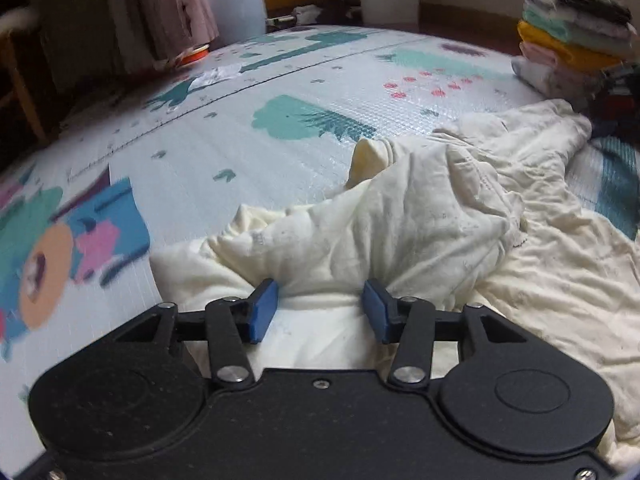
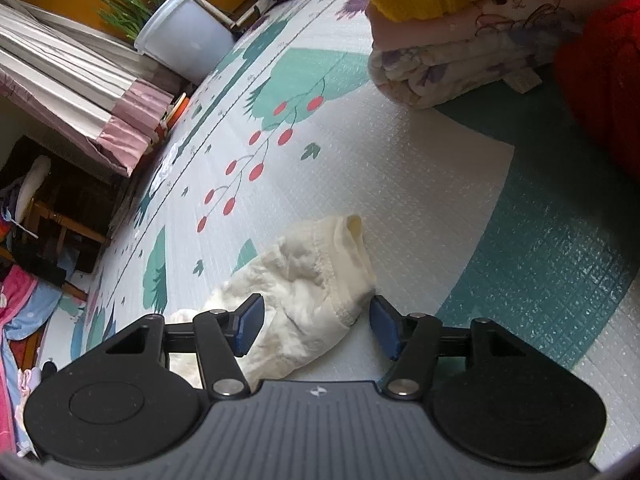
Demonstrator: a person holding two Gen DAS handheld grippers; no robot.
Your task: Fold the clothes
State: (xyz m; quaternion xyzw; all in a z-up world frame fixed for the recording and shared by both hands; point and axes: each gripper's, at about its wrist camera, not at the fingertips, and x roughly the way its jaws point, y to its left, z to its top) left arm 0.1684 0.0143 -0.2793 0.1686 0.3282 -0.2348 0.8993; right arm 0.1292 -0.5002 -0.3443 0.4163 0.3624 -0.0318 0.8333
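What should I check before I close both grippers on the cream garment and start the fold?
1. Left gripper open with fabric between its pads: ok.
2. Right gripper open around the cuff end of the cream garment: ok.
3. Cream garment lying flat: not ok, bunched and wrinkled.
4. Bare play mat ahead for spreading: ok.
5. Folded clothes stack apart from the right gripper: ok.
6. Both grippers on the same edge: cannot tell.
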